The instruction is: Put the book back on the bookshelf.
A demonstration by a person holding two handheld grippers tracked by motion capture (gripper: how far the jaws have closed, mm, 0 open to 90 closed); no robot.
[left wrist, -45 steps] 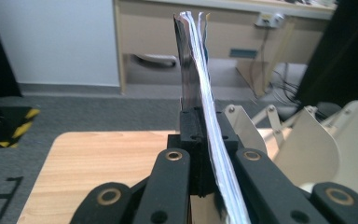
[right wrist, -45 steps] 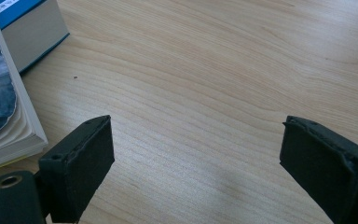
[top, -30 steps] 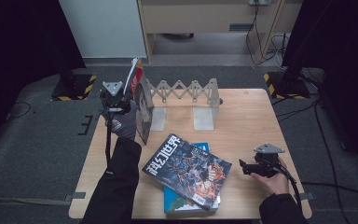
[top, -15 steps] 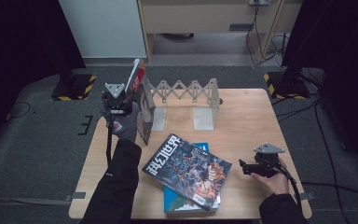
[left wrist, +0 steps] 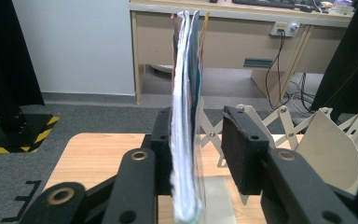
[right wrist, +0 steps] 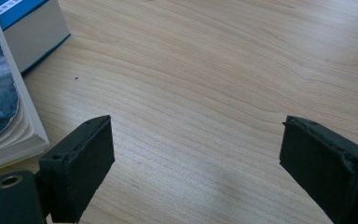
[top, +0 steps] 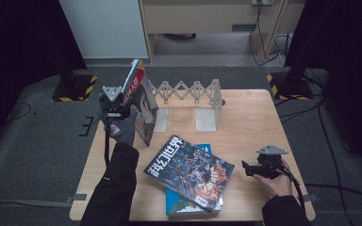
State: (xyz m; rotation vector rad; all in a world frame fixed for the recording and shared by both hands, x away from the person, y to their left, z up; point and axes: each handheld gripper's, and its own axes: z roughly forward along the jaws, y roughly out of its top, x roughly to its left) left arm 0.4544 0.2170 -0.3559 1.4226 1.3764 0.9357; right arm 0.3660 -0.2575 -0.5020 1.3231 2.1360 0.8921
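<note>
One wooden table [top: 250,117] holds one expanding book rack [top: 188,94], three books (one upright [top: 141,101], two stacked flat [top: 188,172]), and two handheld grippers [top: 114,104] [top: 243,168].

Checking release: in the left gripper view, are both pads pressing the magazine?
No: the right-hand pad stands clear of the upright magazine, with a gap between.

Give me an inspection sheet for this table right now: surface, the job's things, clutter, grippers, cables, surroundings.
Surface: wooden table, bare at right.
Job's things: magazine upright against the left end of the accordion book rack; two books stacked flat, dark-covered book on blue book.
Clutter: nothing seen.
Grippers: left gripper jaws have just been opening, magazine between them, right pad clear; right gripper open over bare wood.
Cables: one trails from each gripper; more at the far wall.
Surroundings: grey floor, desk behind, striped stand bases.
</note>
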